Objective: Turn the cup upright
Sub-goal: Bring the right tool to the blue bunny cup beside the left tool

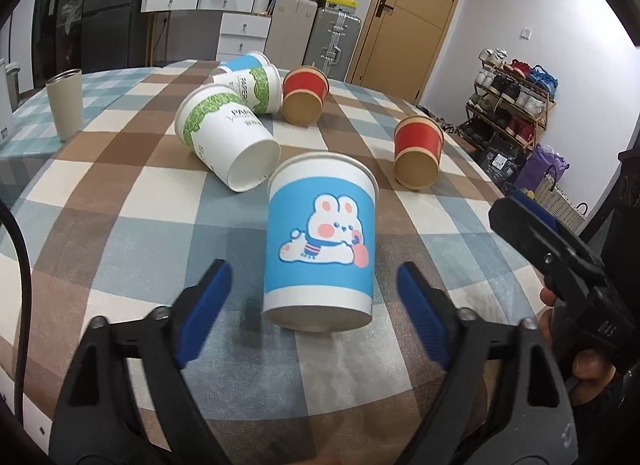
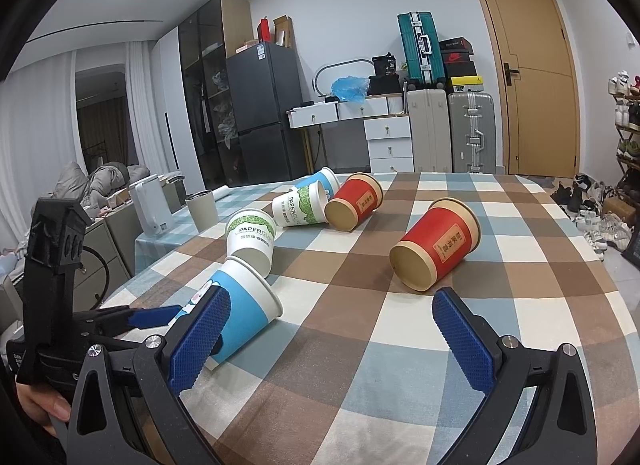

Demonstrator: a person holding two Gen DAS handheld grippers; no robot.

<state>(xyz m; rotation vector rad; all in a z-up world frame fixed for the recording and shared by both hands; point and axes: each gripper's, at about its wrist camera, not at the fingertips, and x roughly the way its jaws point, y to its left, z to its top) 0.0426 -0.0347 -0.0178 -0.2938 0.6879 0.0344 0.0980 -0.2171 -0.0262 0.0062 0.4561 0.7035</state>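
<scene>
Both grippers share one build. The left gripper [image 1: 314, 305] has matte black plastic arms with triangular cut-outs, silver round screw heads at the pivots, and two fingers faced with blue ribbed pads [image 1: 208, 305]. The right gripper [image 2: 330, 341] has the same black frame, silver screws and blue pads [image 2: 200, 341] with a fine knurled grid. A black cable [image 1: 20, 265] curves along the left edge. Bare skin shows on the right hand [image 1: 588, 361] and left hand [image 2: 40, 405]
</scene>
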